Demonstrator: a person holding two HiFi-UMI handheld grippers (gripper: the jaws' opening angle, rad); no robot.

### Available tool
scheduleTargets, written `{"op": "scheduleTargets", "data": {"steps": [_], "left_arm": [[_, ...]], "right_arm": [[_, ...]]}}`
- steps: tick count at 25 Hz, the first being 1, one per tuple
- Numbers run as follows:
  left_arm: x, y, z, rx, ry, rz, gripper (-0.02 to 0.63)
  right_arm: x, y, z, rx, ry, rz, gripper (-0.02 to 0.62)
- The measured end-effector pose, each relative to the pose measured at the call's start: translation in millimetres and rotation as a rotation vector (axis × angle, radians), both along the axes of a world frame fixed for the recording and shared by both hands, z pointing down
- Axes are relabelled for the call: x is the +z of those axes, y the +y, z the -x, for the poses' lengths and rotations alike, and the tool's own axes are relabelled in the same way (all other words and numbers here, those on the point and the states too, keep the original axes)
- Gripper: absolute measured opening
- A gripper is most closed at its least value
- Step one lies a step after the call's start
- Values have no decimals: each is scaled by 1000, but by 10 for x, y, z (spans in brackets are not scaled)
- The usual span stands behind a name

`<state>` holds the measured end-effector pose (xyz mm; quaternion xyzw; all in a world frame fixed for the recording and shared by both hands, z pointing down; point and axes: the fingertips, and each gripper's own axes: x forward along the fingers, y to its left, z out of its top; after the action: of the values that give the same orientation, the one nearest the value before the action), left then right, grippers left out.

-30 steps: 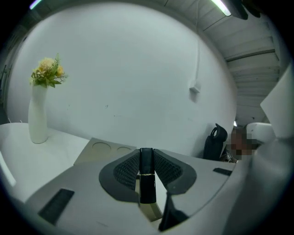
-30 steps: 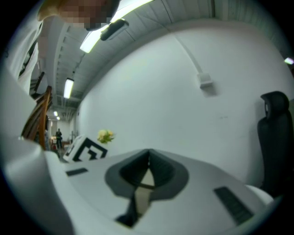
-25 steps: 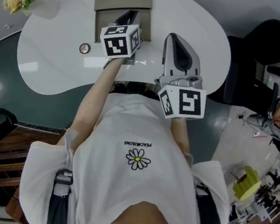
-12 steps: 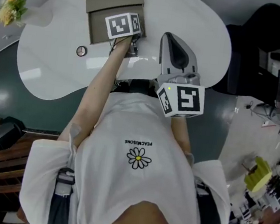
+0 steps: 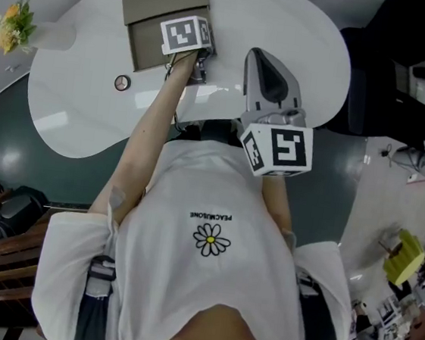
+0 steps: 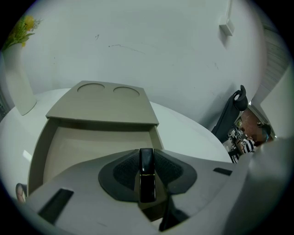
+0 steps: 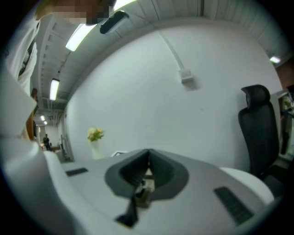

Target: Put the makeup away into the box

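Placing step: the left gripper (image 6: 147, 153) hangs over the open beige box (image 6: 87, 142) at the desk's (image 5: 82, 112) far edge, its fingers opening around the black lipstick (image 6: 147, 178) between them. Next it should release the lipstick inside. The right gripper (image 7: 148, 161) has its fingers pressed together, empty

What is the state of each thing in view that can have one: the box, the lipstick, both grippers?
box: open, lid folded back.
lipstick: capped, between the left gripper's pads, over the box.
left gripper: jaws opening, lipstick between them.
right gripper: shut, nothing held.
small round case: on the table, outside the box.
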<state>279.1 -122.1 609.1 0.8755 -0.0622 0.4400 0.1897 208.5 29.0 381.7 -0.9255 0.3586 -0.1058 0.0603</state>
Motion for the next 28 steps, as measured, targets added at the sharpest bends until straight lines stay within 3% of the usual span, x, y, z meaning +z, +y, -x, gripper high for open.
{"op": "scheduleTargets", "data": {"steps": [9,16,22,28], "left_arm": [[-41,41,-1,2,11,14,137],[-228,104,-39,8,75,21,137],[-873,48,-156,21,264,-81,64],[-1785,-78,-55,43,567,-284,25]], "right_arm": [[-30,43,14,6,2,-11,29],[-65,3,64,-6,15,-10,29],[-115,-41,65,-29,40,3,29],[-269,-260,-5,-82,93,12,29]]}}
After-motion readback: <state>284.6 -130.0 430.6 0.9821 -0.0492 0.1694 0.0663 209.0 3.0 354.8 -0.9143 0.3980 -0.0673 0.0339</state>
